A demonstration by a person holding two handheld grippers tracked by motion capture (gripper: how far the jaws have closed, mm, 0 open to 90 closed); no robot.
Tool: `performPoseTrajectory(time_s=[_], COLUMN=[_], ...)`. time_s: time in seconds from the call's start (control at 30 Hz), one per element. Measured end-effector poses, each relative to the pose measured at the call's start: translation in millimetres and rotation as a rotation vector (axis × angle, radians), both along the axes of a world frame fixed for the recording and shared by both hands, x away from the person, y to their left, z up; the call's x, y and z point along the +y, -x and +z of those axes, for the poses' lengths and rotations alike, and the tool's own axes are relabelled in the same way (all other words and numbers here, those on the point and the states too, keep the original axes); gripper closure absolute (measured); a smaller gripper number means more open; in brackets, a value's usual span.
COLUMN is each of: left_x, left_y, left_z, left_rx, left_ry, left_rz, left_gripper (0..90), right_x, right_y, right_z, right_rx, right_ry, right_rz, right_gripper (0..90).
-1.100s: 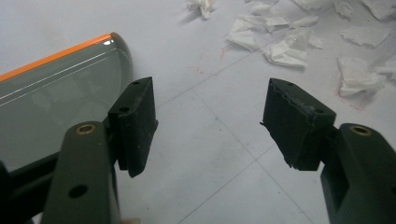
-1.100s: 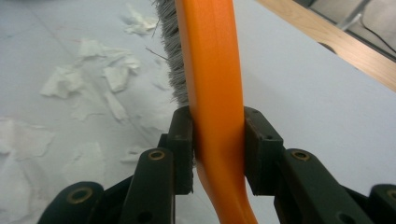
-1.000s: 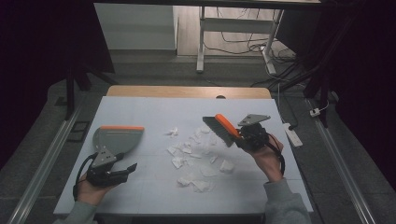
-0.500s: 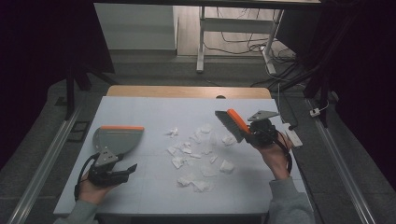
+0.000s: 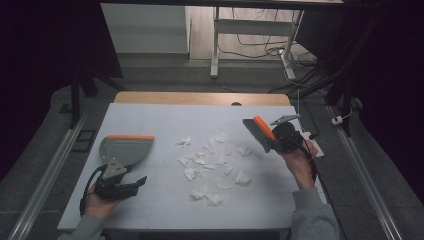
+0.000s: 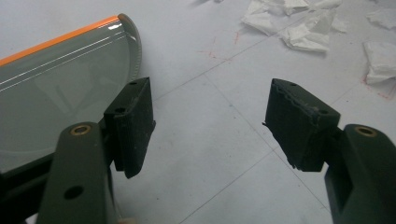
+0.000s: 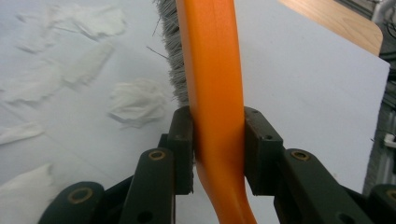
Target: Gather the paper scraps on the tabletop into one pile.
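My right gripper (image 7: 217,154) clamps the brush (image 7: 210,70), my left gripper (image 6: 210,126) gapes empty beside the dustpan (image 5: 126,149); I judge sweeping the paper scraps (image 5: 210,165) toward it comes next.

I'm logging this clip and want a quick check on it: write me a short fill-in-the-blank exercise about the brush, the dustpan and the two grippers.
1. The right gripper is shut on the brush's ____ handle.
2. The left gripper's jaws stand ____, with nothing between them.
3. The dustpan lies on the ____ side of the table in the high view.
4. Scattered between dustpan and brush are white scraps of ____.

Missing words: orange; open; left; paper
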State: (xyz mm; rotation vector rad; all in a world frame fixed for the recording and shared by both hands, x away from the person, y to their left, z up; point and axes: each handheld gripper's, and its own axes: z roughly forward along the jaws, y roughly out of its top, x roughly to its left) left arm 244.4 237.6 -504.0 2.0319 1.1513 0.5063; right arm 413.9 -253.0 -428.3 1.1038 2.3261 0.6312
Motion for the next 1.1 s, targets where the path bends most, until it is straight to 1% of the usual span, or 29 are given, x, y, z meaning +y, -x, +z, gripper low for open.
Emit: performPoseTrajectory(time_s=[0.13,0.2,0.27,0.33,0.43,0.53,0.57,0.6,0.63,0.7,0.8,0.93,1.0,1.1], left_x=[-1.1,-2.1,-3.0,-3.2,-2.7,-2.3,-2.1,-1.9,-1.8,-2.0,-2.4,-2.6,-2.9,-3.4], left_y=[-0.5,0.0,0.0,0.0,0.2,0.2,0.2,0.0,-0.1,-0.2,0.2,0.4,0.7,1.2], left_z=[-0.3,0.4,0.6,0.6,0.8,0.6,0.5,0.3,0.2,0.2,0.2,0.3,0.4,0.3], left_rx=[0.002,-0.003,-0.007,-0.006,-0.008,-0.007,-0.006,-0.005,-0.005,-0.005,-0.005,-0.005,-0.006,-0.006], left_ry=[-0.004,-0.012,-0.015,-0.019,-0.019,-0.019,-0.018,-0.017,-0.016,-0.015,-0.017,-0.016,-0.018,-0.018], left_rz=[-0.001,-0.004,-0.004,-0.003,-0.002,-0.004,-0.005,-0.004,-0.004,-0.006,-0.01,-0.011,-0.012,-0.018], left_gripper=[33.4,33.4,33.4,33.4,33.4,33.4,33.4,33.4,33.4,33.4,33.4,33.5,33.5,33.6], right_x=[2.6,3.1,6.4,12.8,25.9,41.3,46.0,50.8,55.8,65.8,77.8,91.1,96.0,101.3], right_y=[-11.4,-17.3,-22.5,-27.0,-33.7,-38.5,-38.7,-38.4,-37.3,-33.1,-26.5,-15.9,-10.9,-4.3], right_z=[-2.2,-4.5,-7.3,-9.8,-15.6,-25.0,-26.0,-26.5,-27.3,-28.9,-29.9,-29.4,-28.0,-25.7], right_rx=[0.017,0.028,0.038,0.04,0.055,0.078,0.077,0.088,0.093,0.093,0.096,0.11,0.125,0.157], right_ry=[0.063,0.078,0.098,0.129,0.16,0.201,0.199,0.2,0.213,0.251,0.283,0.268,0.238,0.176], right_rz=[-0.02,-0.031,-0.033,-0.04,-0.026,0.005,0.021,0.034,0.051,0.079,0.106,0.156,0.179,0.225], right_gripper=[68.0,67.9,67.9,67.9,67.9,67.9,67.9,67.9,67.9,67.9,67.9,67.9,68.0,68.0])
